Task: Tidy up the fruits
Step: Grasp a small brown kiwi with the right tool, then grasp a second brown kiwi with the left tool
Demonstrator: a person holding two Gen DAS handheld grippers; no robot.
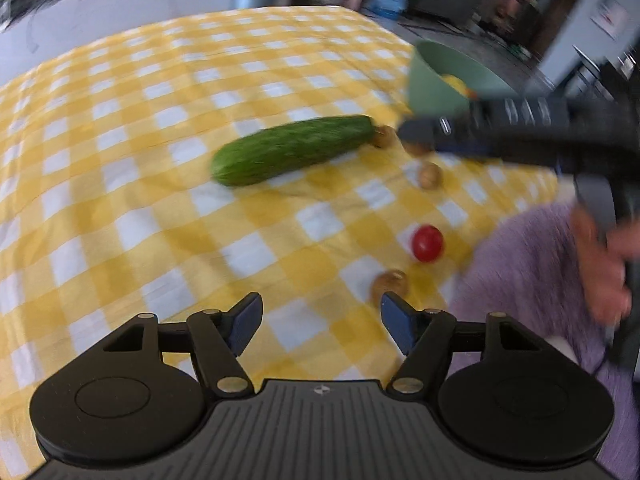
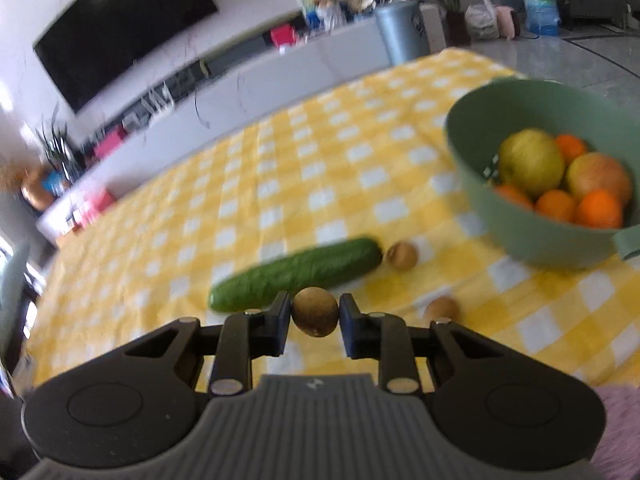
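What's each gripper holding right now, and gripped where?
Right gripper: shut on a small round brown fruit, pads pressing its two opposite sides. Left gripper: open, nothing held.

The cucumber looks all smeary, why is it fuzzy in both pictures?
Left wrist view: the cucumber is smeared by motion blur and the sleeve is fuzzier, while the left gripper stays sharp. Right wrist view: the cucumber and green bowl are soft; the small brown fruit in the right gripper is clearer.
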